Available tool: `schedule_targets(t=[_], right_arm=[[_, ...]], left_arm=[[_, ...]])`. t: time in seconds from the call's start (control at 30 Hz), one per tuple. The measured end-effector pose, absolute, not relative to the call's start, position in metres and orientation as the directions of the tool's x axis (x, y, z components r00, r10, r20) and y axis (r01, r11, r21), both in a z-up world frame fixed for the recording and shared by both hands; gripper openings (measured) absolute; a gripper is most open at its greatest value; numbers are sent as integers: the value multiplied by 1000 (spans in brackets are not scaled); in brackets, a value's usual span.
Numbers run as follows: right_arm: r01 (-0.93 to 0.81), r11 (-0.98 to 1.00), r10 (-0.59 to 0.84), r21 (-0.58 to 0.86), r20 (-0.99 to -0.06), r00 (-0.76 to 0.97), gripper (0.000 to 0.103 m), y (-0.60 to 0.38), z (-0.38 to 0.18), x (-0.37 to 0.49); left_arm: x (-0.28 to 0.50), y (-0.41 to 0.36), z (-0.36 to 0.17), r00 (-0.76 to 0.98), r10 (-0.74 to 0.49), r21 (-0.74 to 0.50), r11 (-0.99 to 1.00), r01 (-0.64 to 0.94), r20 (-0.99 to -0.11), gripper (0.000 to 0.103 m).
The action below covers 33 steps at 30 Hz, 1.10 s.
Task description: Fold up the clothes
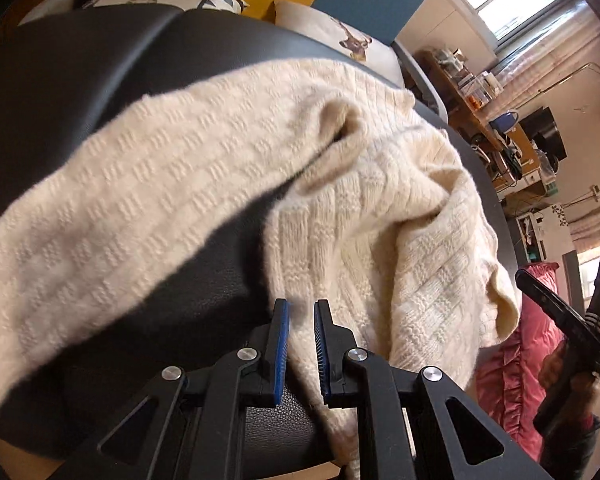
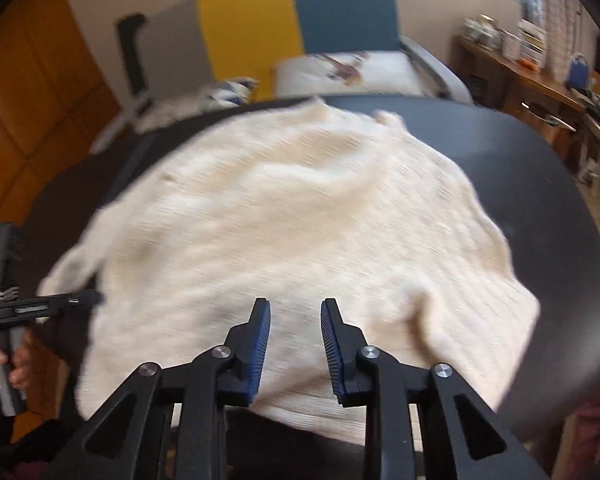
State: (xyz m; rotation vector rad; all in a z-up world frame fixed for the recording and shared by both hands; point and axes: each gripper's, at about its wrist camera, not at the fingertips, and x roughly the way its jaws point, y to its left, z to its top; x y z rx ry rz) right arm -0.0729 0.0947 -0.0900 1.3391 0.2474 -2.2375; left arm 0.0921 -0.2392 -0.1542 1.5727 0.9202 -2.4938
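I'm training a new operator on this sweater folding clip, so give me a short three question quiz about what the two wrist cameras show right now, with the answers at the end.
1. True or false: the left gripper is clamped on the cream sweater.
2. Multiple choice: the sweater lies on A) a wooden floor, B) a dark round table, C) the blue chair.
3. Fill in: in the left wrist view, the long piece stretching to the left is the sweater's ____.

Key
1. False. Its jaws stand apart above the knit, gripping nothing.
2. B.
3. Sleeve. The right gripper is also open.
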Motion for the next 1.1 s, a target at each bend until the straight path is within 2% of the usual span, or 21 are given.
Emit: schedule_targets(t=[0.03, 0.23, 0.37, 0.4, 0.53, 0.8, 0.9, 0.93, 0.97, 1.03, 1.1], right_arm=[[503, -860, -312, 89, -871, -379, 8, 95, -96, -77], [450, -875, -334, 181, -897, -288, 9, 102, -120, -98], [410, -863, -415, 295, -877, -243, 23, 120, -120, -99], [404, -858, -433, 317, -870, -236, 23, 125, -120, -97], [344, -806, -567, 483, -797, -210, 26, 166, -118, -80], [140, -735, -675, 663, -698, -238, 29, 201, -152, -73], [154, -716, -697, 681, -683, -218, 29, 183, -158, -80], [167, -727, -686, 666, -697, -208, 29, 174, -159, -82], [185, -754, -657, 631, -728, -195, 29, 163, -161, -84], [238, -812, -580, 533, -784, -223, 15, 145, -159, -84], [281, -843, -527, 459, -810, -258, 9, 133, -153, -83]], left_arm=[[90, -237, -157, -476, 264, -455, -820, 346, -839, 13], [85, -234, -161, -476, 303, -494, -797, 349, -826, 14], [84, -235, -162, -479, 331, -523, -777, 350, -813, 14], [83, -235, -162, -480, 338, -530, -772, 350, -809, 14], [81, -235, -165, -482, 361, -553, -757, 348, -798, 15], [74, -225, -166, -498, 364, -560, -761, 328, -787, 15], [75, -220, -161, -512, 332, -531, -788, 310, -792, 12], [75, -219, -160, -517, 322, -522, -797, 305, -793, 6], [75, -217, -158, -522, 311, -512, -806, 299, -794, 6], [75, -214, -155, -531, 290, -491, -822, 288, -796, 4], [76, -214, -152, -544, 268, -478, -830, 289, -795, 4]])
